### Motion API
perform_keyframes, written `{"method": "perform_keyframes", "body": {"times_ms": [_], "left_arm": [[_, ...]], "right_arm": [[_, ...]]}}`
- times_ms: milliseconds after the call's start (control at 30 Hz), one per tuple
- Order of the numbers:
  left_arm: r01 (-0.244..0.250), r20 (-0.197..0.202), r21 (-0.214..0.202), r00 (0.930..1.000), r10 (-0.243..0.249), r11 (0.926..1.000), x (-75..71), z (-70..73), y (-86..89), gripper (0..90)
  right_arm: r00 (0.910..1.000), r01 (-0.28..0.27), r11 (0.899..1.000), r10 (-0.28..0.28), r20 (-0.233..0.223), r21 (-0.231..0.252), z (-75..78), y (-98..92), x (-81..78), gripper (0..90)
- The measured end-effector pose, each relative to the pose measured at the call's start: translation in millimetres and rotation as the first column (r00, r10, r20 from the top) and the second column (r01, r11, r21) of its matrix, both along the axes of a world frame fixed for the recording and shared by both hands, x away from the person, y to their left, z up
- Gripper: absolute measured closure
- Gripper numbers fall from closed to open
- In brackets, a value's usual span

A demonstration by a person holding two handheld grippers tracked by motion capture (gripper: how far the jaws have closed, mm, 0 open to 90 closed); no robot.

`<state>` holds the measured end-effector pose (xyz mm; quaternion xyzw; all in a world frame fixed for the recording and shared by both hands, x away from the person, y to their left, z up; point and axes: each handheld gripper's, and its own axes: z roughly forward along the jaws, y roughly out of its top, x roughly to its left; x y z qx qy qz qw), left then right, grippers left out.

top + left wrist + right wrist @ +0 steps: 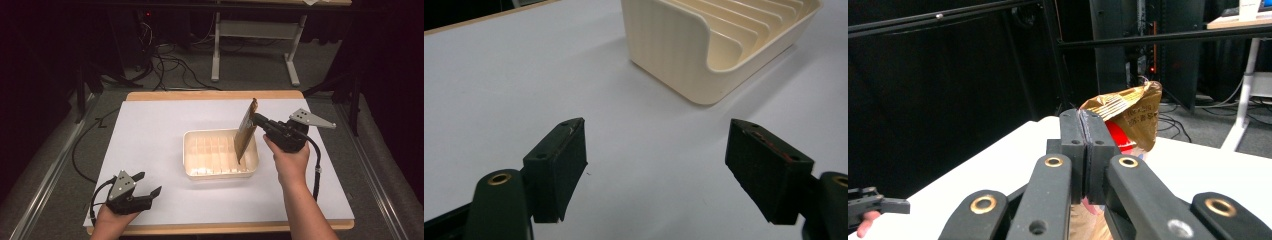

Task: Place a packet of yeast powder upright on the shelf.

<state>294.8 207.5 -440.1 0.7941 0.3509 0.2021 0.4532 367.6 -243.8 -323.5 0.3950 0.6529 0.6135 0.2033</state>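
Gold snack packet pinched in right claw above cream rack; left claw agape.

A slotted tray sits on the table, a little right of the middle. A snack packet stands tilted over the tray's right end, its lower edge down inside the tray and its upper edge leaning away toward the far side. The right gripper is just right of the tray, above the table, with the packet pinched between its closed jaws near the upper edge. The left gripper lies near the table's front left corner, well apart from the tray, jaws spread and pointing toward the tray. Behind the table, cables lie on the floor, with another table's legs beyond them.
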Motion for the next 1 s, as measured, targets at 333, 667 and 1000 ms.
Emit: {"method": "perform_keyframes", "body": {"times_ms": [333,667,1000], "left_arm": [[0.0,0.0,0.002,1.0,0.0,1.0,0.0,-0.2,-0.2,24.9],[-0.002,-0.006,-0.006,1.0,0.002,1.0,1.0,-0.7,0.9,24.9],[-0.005,-0.005,-0.01,1.0,0.005,0.9999,1.4,-0.6,2.0,24.9]], "right_arm": [[0.9997,0.015,0.999,-0.016,-0.019,-0.034,-5.2,0.1,9.2,90.0],[0.9989,0.018,0.998,-0.02,-0.043,-0.052,-14.3,3.5,13.9,90.0],[0.997,0.014,0.997,-0.02,-0.075,-0.074,-32.5,8.2,17.8,90.0]]}}
